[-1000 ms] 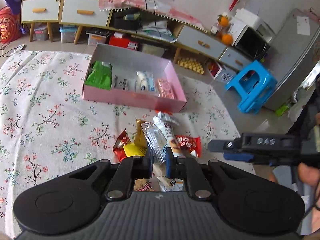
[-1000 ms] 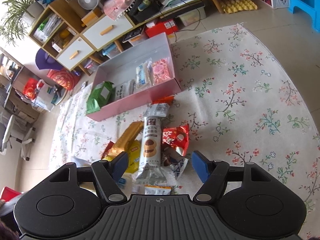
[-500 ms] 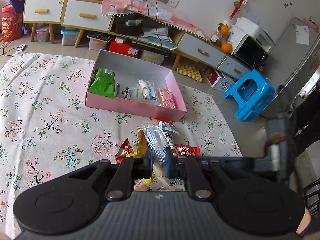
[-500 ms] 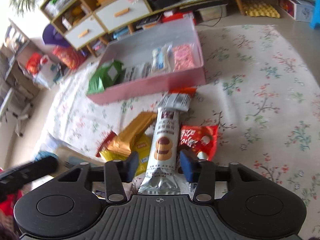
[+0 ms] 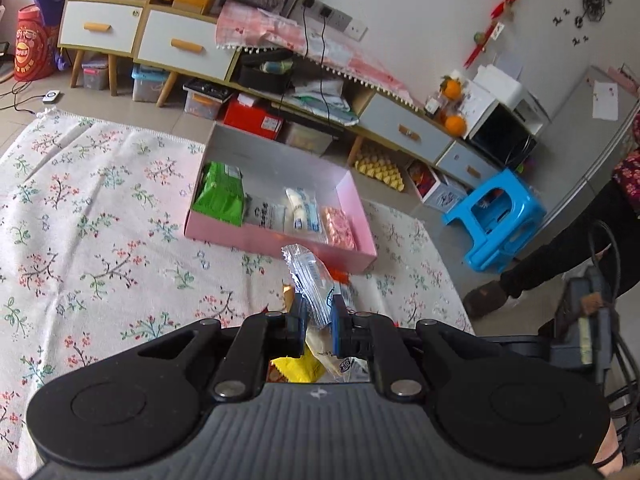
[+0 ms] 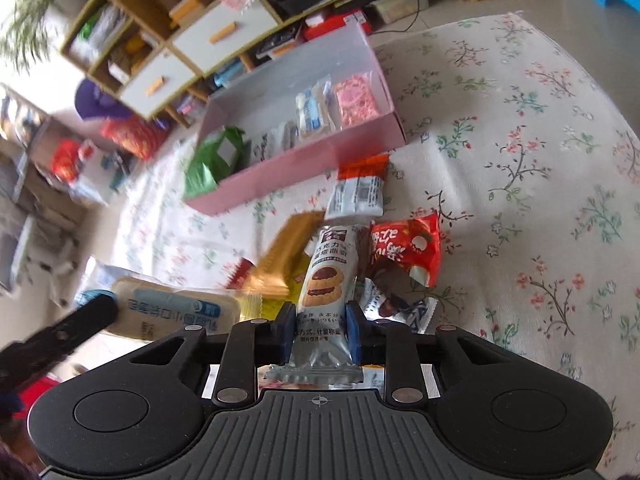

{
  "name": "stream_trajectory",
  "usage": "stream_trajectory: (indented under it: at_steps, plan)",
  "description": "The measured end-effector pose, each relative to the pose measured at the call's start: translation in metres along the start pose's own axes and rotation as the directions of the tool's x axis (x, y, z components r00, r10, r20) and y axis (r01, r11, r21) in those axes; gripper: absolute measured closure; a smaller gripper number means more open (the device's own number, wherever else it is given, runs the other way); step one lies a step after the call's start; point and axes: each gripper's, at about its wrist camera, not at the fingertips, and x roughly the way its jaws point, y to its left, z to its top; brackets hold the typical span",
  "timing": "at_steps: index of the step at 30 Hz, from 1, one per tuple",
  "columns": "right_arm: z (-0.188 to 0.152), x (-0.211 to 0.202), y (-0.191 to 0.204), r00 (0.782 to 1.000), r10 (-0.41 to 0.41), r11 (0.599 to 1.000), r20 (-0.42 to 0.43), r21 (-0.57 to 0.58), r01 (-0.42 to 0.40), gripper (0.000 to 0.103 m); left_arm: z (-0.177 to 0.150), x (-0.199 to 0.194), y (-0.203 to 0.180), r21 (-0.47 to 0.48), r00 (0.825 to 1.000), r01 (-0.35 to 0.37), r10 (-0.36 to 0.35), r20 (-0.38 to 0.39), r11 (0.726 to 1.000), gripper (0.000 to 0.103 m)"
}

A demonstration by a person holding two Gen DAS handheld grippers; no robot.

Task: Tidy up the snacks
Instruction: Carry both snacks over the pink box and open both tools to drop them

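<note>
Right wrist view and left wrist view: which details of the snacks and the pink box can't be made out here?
- Right wrist view: the near end of the silver cookie pack is covered by the right gripper, whose jaws are closing on it.
- Right wrist view: the gold wrapper is motion-blurred, its print unreadable.
- Left wrist view: the loose pile is mostly hidden behind the left gripper and its clear wrapped snack.
- Left wrist view: labels in the pink box are too small to read.

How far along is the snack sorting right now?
Partly done. Four packets already lie in the pink box, the green packet among them. In hand: the left gripper holds a clear packet, and the right gripper is closing on the silver cookie packet. Left: the red packet and others on the cloth.
</note>
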Motion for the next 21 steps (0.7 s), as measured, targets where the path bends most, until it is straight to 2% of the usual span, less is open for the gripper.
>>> stream_trajectory:
  at_steps: [8,16,21]
  plan:
    - [0.006,-0.011,-0.008,0.998,0.069,0.994,0.012,0.083,-0.07,0.078,0.007,-0.001,0.001,-0.006,1.0,0.005,-0.005,0.028,1.0,0.093]
    - [0.015,-0.03,-0.011,0.987,0.14,0.982,0.079,0.116,-0.148,0.078,0.013,0.002,0.002,-0.001,0.999,0.0,0.0,0.035,1.0,0.093]
    - [0.023,-0.033,-0.015,0.983,0.155,0.976,0.1,0.137,-0.168,0.077,0.026,0.005,0.002,-0.006,0.998,-0.01,0.01,0.058,1.0,0.093]
